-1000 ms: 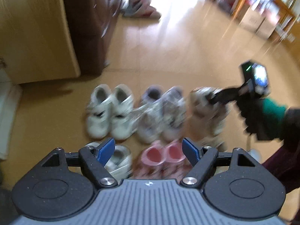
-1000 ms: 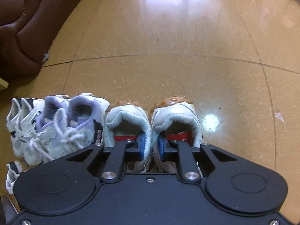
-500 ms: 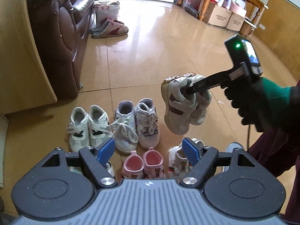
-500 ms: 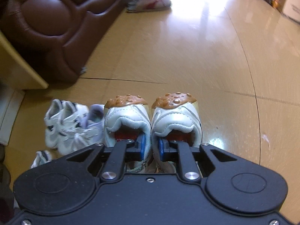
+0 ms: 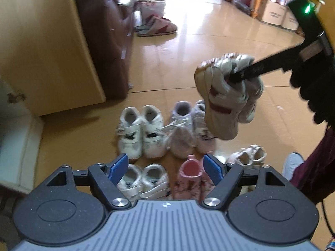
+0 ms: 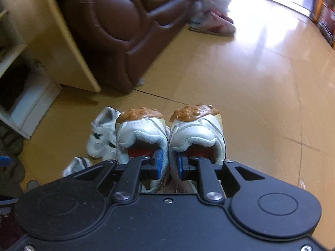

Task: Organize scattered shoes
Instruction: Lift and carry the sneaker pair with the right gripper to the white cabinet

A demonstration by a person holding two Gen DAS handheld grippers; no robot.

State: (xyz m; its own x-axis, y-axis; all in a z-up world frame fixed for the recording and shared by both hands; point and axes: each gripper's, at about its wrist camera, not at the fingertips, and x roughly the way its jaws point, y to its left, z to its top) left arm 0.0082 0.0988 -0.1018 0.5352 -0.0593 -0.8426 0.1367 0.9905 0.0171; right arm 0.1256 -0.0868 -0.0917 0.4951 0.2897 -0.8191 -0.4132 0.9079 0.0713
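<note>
My right gripper (image 6: 168, 165) is shut on a pair of white shoes with brown toe caps (image 6: 170, 129), pinching their two inner walls together. In the left wrist view that pair (image 5: 226, 96) hangs in the air at the right, above the rows of shoes on the floor. My left gripper (image 5: 165, 168) is open with nothing between its fingers, hovering over a white pair (image 5: 144, 177) and a pink pair (image 5: 190, 177). Farther back stand a white strapped pair (image 5: 140, 133) and a lilac pair (image 5: 188, 131). A small beige pair (image 5: 247, 154) lies at the right.
A brown leather sofa (image 6: 125, 27) and a light wooden cabinet (image 5: 41, 48) stand at the left. Slippers (image 5: 157, 27) lie by the sofa's far end. Boxes (image 5: 274, 12) and wooden furniture legs line the back right. A person's dark gloved hand (image 5: 314, 87) holds the right gripper.
The right gripper has lifted the brown-toed pair off the floor, up and to the right, rolling as it rose. The left gripper shifted slightly; its jaws stay wide.
</note>
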